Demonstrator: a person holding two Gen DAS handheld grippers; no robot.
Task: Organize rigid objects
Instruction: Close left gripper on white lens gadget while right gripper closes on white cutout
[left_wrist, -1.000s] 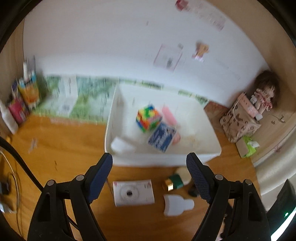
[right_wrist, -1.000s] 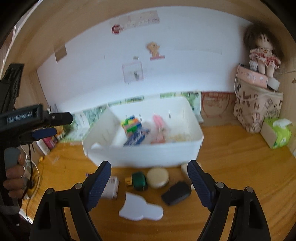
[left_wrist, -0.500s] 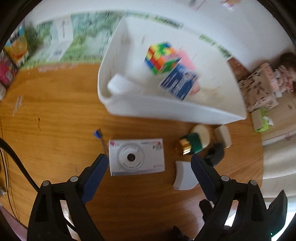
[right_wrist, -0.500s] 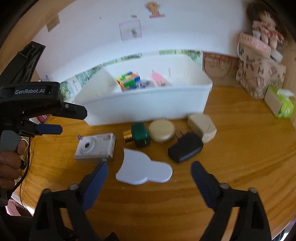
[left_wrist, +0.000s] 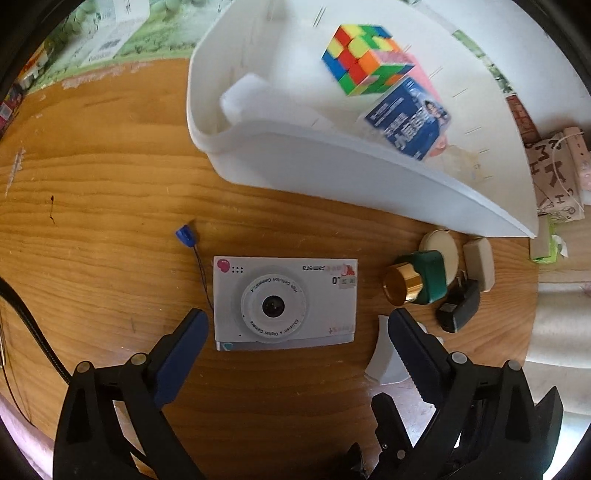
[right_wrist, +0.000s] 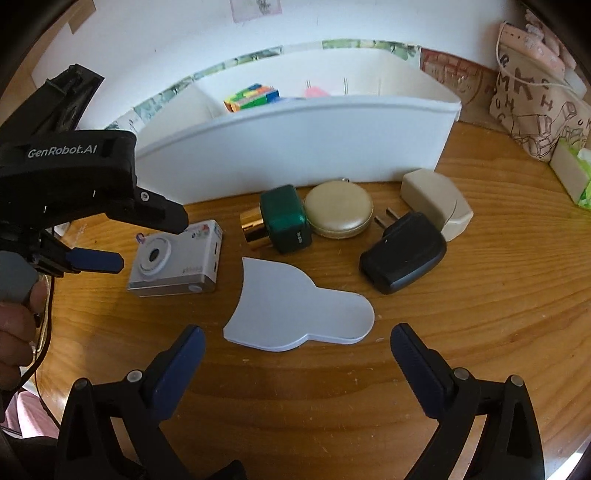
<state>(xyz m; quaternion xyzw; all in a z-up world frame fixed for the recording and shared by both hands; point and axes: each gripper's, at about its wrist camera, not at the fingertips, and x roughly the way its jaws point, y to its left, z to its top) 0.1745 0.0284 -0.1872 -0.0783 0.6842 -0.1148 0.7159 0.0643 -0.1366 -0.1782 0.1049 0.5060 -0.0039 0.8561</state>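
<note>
Wooden tabletop (right_wrist: 480, 332) under both claws. White rectangular plastic bin (right_wrist: 295, 147) straight ahead of right claw (right_wrist: 297, 354), beyond the loose items; ahead and right of left claw (left_wrist: 295, 332). Inside bin: multicoloured puzzle cube (left_wrist: 364, 59) and blue printed card (left_wrist: 408, 118), tilted.

Left claw: spread wide, holding nothing, fingertips either side of white toy digital camera (left_wrist: 284, 302), lens up, flat on tabletop; contact not discernible.

Right claw: spread wide, holding nothing, flat white bell-shaped plastic piece (right_wrist: 291, 306) just ahead between fingertips, apart from both.

Ahead of right claw, in a row before bin: black plug adapter (right_wrist: 402, 251), round beige case (right_wrist: 338, 208), beige wedge-shaped box (right_wrist: 436, 203), green bottle with gold cap (right_wrist: 280, 219) lying on its side.

Small blue tag on thin cord (left_wrist: 186, 236), left of camera.
</note>
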